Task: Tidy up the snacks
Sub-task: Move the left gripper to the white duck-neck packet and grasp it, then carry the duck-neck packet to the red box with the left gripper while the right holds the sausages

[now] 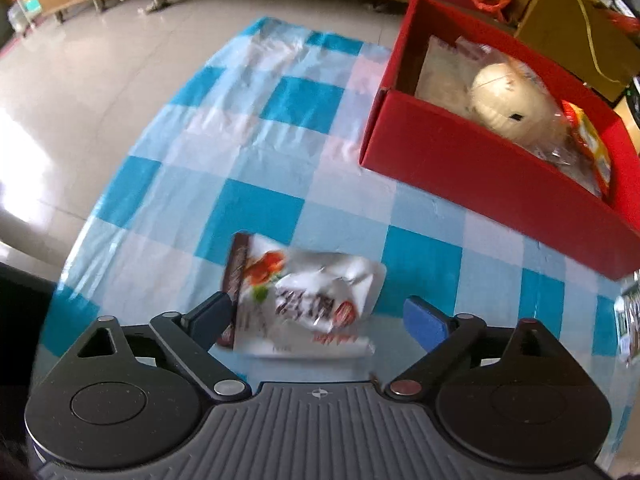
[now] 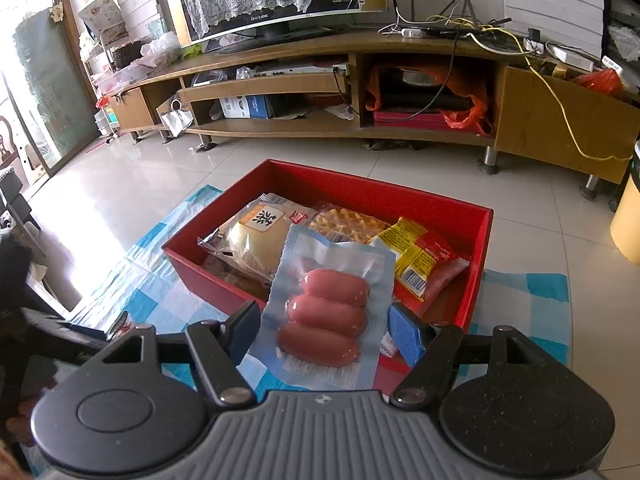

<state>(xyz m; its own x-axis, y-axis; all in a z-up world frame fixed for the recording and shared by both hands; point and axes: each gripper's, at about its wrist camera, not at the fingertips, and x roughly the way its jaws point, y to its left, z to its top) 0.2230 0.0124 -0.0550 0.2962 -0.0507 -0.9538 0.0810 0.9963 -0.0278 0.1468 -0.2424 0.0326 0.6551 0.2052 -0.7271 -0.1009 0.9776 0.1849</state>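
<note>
Left tool [image 1: 320, 320] — spread wide, grasping nothing. It points steeply down over a white snack packet [image 1: 308, 300] that lies flat on the checked cloth [image 1: 256, 152]. The packet sits between the two fingers; the left pad [image 1: 212, 316] is at the packet's edge, though contact cannot be judged, and the right pad [image 1: 424, 322] stands clear of it.

Right tool [image 2: 324, 328] — partly spread around a sausage pack [image 2: 328, 308], three pink sausages sealed in a pale blue pouch. The pack leans over the near wall of the red box [image 2: 216, 272], its upper end above the box contents. Whether the pads actually press on its edges cannot be told.

Red box — stands on the cloth, well right of the white packet in the left wrist view. Contents:
- cream bun in clear wrap [image 2: 256, 236]
- yellow-and-red packet [image 2: 420, 256]
- bag of yellow snacks [image 2: 348, 220], at the back

Surroundings — cloth spread on a tiled floor [image 2: 400, 168]; wooden TV stand [image 2: 280, 80] with a screen behind.
</note>
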